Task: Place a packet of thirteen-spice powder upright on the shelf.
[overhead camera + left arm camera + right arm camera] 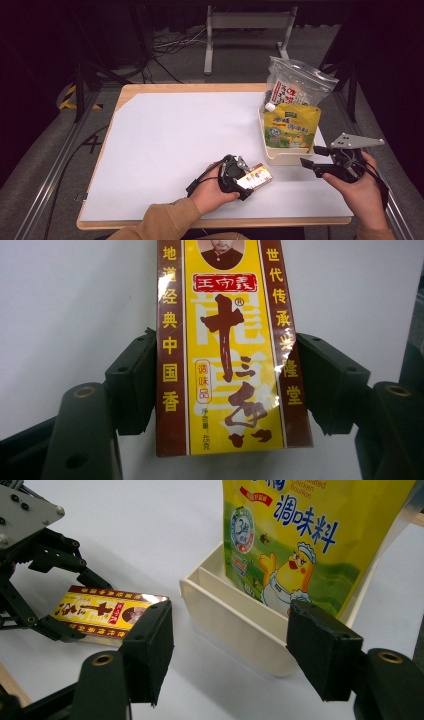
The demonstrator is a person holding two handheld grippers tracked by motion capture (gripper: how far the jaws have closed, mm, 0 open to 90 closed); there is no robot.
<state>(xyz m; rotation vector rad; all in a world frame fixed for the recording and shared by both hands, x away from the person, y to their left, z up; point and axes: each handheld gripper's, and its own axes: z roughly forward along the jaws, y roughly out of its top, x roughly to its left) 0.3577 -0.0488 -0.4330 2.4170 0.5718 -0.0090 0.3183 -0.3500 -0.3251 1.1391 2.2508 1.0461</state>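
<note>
A yellow and brown seasoning box (257, 176) lies flat on the white sheet near the table's front edge. My left gripper (248, 179) reaches over it from the left. In the left gripper view both black pads (135, 385) press against the long sides of the seasoning box (225, 340). My right gripper (311, 156) hovers at the front right, just before the cream tray (280, 159), and its jaws stand wide apart with nothing between them. The right gripper view looks past my right gripper (232, 650) at the seasoning box (107, 611) and the left gripper (75, 607) around it.
The cream tray (235, 630) holds an upright yellow seasoning pouch (291, 125), also in the right gripper view as the yellow pouch (300, 535). A clear zip bag (295, 82) with a white packet stands behind it. The white sheet (175, 140) covers most of the wooden table.
</note>
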